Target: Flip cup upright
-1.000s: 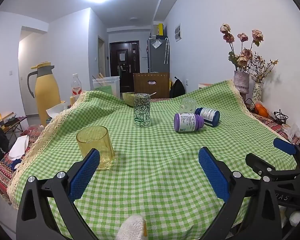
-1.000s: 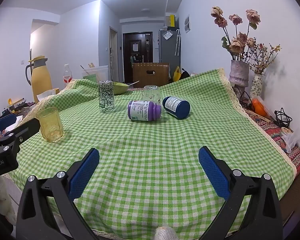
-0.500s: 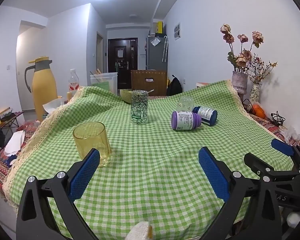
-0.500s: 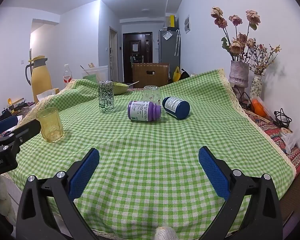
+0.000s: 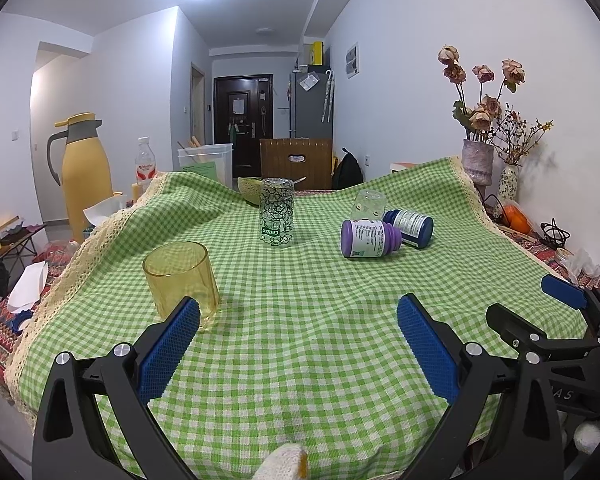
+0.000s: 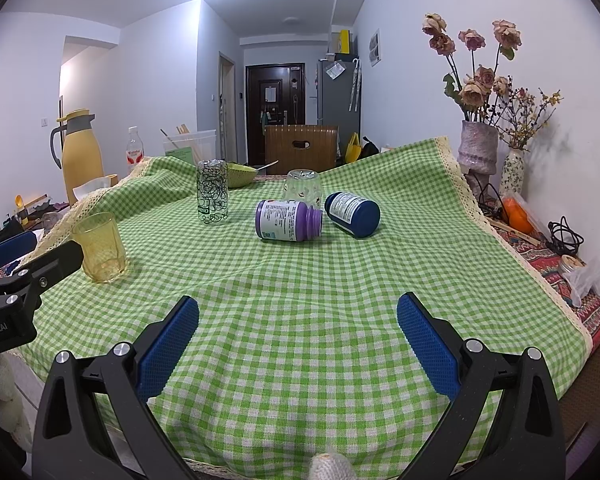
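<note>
Both claws are released and hold nothing. The left claw (image 5: 298,312) hangs over bare cloth near the counter's (image 5: 300,360) front edge, its left pad just before the yellow cup (image 5: 180,280), which stands near the left edge; the right claw (image 6: 298,312) hangs over bare cloth

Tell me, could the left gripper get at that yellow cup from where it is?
Probably yes: the yellow cup stands just ahead of the left gripper, jaws open, with only bare cloth between.
</note>
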Motion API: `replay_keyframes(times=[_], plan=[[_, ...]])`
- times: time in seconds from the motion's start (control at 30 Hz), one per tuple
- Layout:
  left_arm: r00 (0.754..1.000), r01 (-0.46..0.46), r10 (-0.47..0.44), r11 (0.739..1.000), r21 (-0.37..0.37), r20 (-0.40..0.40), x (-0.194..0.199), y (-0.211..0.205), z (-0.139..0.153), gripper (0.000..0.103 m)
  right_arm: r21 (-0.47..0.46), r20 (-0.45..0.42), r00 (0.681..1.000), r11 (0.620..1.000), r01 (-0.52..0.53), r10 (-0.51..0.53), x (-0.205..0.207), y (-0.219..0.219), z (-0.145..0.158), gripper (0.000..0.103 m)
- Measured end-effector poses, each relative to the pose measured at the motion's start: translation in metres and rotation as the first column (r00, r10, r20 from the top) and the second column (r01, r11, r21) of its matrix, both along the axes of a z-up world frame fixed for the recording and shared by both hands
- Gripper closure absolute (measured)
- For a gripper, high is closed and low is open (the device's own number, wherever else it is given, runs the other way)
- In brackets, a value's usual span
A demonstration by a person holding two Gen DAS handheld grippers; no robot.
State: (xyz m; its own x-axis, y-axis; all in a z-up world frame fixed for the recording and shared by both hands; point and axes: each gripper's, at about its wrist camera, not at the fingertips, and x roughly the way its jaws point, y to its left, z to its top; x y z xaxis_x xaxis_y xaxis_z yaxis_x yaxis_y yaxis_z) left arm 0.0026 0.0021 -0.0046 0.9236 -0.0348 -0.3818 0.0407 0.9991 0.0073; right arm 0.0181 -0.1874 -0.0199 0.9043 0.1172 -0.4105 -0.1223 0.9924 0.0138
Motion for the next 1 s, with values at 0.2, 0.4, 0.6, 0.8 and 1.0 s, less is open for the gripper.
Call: replay_keyframes(times=[0.2,0.4,0.6,0.8,1.0], plan=[[1.000,0.000,0.000,1.000,0.001,-0.001,-0.0003,-0.0012,0.0004,0.007,-0.001,0.000,1.000,1.000,0.001,-0.001,-0.0001,0.0000,0.0001,0.007],[1.000,-0.001,0.001,1.000,-0.001,0.002,-0.0007,-0.0005,0.0009,0.007,-0.001,0.000,1.000,1.000,0.000,0.000,-0.0005,0.0001,0.0001,0.007],[1.000,-0.001,0.001,1.000,0.000,0.002,-0.0008,-0.0006,0.0013,0.007,-0.001,0.001,1.000,1.000,0.000,0.000,-0.0006,0.0006,0.0005,0.007],[1.000,0.002,-0.002,1.000,0.001,0.005,-0.0017,0.0004,0.0034,0.007,-0.002,0.000,1.000,1.000,0.000,0.000,-0.0007,0.0010,0.0008,0.007],[1.000,0.000,0.000,1.000,-0.001,0.006,-0.0018,0.0021,0.0037,0.007,-0.004,0.001,1.000,1.000,-0.001,0.001,-0.0003,0.0010,0.0019,0.007]])
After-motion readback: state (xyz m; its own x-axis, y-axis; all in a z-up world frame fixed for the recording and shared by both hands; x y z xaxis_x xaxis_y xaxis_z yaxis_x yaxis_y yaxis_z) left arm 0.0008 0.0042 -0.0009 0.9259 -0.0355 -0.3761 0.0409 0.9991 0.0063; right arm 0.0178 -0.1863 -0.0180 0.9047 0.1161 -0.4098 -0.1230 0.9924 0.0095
